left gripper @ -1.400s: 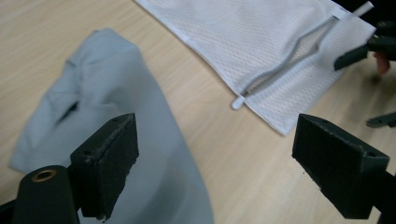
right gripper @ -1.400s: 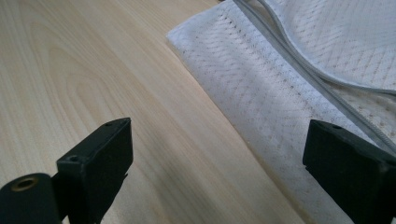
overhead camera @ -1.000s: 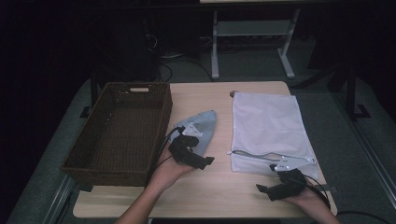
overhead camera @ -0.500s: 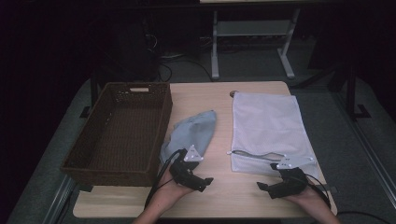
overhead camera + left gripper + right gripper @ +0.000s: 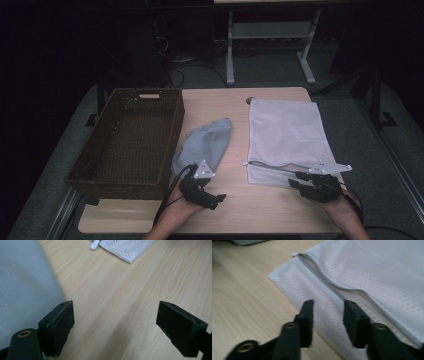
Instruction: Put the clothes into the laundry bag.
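Right gripper view: caught the right claw half-narrowed above the near hem of the white mesh bag, having just been closing, with mesh under the gap but nothing pinched yet. Found that bag flat at the 3 o'clock side of the worktop, the grey cloth mid-worktop, the basket at 9 o'clock. Saw the left claw released wide, one jaw at the cloth's edge, holding nothing. Risked, by this reckoning, nipping both layers below the zip and keeping the mouth shut. Could also have skated off the thin mesh, or dragged the bag toward 6 o'clock and over the edge.
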The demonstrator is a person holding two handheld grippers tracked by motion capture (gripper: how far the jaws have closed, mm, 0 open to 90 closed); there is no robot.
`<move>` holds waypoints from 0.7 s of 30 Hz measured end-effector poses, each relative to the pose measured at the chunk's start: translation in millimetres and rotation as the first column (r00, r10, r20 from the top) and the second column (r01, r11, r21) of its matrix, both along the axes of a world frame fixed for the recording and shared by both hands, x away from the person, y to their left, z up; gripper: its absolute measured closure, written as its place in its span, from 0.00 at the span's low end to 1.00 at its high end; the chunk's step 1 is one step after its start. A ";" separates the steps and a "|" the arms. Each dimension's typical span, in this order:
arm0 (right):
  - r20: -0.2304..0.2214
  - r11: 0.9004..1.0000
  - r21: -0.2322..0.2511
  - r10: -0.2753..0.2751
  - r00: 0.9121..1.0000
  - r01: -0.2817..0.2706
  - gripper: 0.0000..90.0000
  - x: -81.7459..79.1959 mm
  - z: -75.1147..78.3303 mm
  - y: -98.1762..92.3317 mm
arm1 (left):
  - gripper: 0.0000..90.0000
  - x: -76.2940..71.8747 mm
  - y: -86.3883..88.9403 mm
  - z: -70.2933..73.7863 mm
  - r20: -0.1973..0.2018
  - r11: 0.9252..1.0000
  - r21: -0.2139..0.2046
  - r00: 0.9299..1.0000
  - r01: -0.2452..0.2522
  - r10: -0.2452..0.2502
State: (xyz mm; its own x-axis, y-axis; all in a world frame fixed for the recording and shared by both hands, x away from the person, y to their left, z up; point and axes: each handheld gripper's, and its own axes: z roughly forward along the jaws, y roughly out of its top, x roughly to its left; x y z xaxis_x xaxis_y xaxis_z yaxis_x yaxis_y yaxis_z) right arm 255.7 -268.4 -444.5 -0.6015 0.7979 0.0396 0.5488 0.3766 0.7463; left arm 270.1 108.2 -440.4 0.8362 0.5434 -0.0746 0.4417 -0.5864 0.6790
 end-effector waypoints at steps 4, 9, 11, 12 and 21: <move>-0.017 0.998 -0.040 -0.042 0.999 0.041 0.95 3.6 -1.2 -10.8 | 0.16 -0.7 -0.7 0.5 0.005 1.000 -0.002 1.000 0.002 -0.002; -0.058 0.994 -0.101 -0.043 0.997 0.037 0.99 7.2 -6.9 -19.5 | 0.16 0.0 -1.3 -1.2 -0.002 1.000 -0.001 1.000 0.005 -0.005; -0.078 0.992 -0.124 -0.046 0.996 0.036 0.99 8.3 -9.6 -20.7 | 0.16 -0.1 -1.5 -1.6 -0.003 1.000 0.001 1.000 0.007 -0.007; -0.082 0.990 -0.134 -0.048 0.996 0.036 0.99 8.9 -10.6 -21.1 | 0.16 -0.1 -1.5 -1.8 -0.003 1.000 0.003 1.000 0.009 -0.009; -0.113 0.985 -0.173 -0.046 0.992 0.026 0.99 12.8 -17.0 -20.1 | 0.16 -0.5 -1.4 -1.2 0.000 1.000 -0.001 1.000 0.008 -0.008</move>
